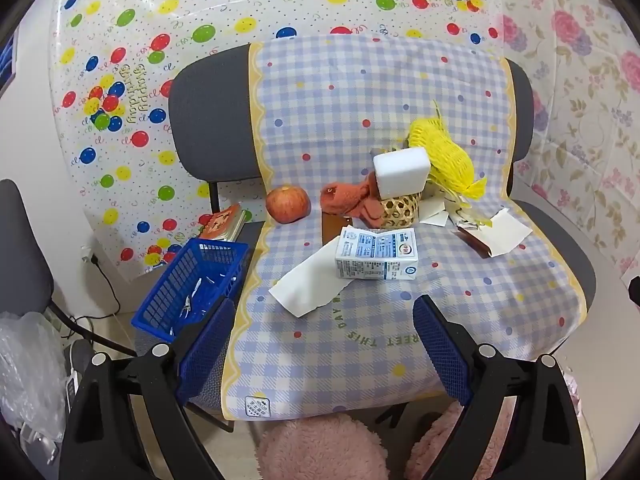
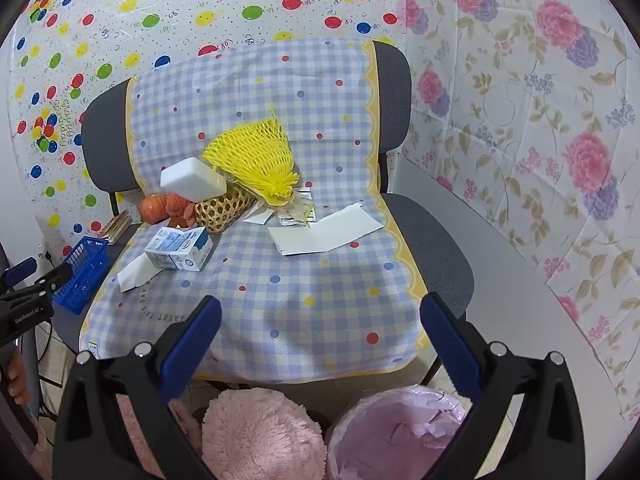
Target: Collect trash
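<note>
Then, from the left: left gripper [image 1: 324,354] spread wide and empty, milk carton [image 1: 377,255] lying just ahead, long side crosswise, nearer this hand. Farther right, right gripper [image 2: 320,344] equally wide and empty, above pink-lined bin [image 2: 396,436].

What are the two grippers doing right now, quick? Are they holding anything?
Left gripper: open, holding nothing, above the front of the chair seat.
Right gripper: open, holding nothing, above the front of the chair seat.
</note>
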`<state>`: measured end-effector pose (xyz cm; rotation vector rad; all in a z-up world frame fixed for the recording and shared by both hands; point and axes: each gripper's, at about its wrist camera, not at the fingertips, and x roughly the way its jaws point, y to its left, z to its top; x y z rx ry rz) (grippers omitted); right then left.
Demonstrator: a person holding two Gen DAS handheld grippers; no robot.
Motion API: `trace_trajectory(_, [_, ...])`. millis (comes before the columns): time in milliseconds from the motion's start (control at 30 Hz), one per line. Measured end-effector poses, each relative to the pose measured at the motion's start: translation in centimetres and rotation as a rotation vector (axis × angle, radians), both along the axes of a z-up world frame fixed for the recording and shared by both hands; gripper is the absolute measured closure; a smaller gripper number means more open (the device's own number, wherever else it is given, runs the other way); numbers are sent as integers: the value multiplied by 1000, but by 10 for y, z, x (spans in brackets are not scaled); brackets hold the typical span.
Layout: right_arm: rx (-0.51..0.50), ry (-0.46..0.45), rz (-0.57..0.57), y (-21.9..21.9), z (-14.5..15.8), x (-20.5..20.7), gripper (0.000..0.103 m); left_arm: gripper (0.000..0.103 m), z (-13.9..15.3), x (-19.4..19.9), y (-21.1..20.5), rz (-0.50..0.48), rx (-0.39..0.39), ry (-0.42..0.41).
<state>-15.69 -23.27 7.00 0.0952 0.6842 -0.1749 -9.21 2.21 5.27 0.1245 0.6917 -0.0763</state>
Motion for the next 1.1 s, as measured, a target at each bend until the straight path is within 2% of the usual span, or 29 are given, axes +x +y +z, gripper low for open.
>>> trace_trajectory(1100, [-4, -16, 0, 1, 0, 0, 6, 13, 0, 4, 2, 3, -1, 0])
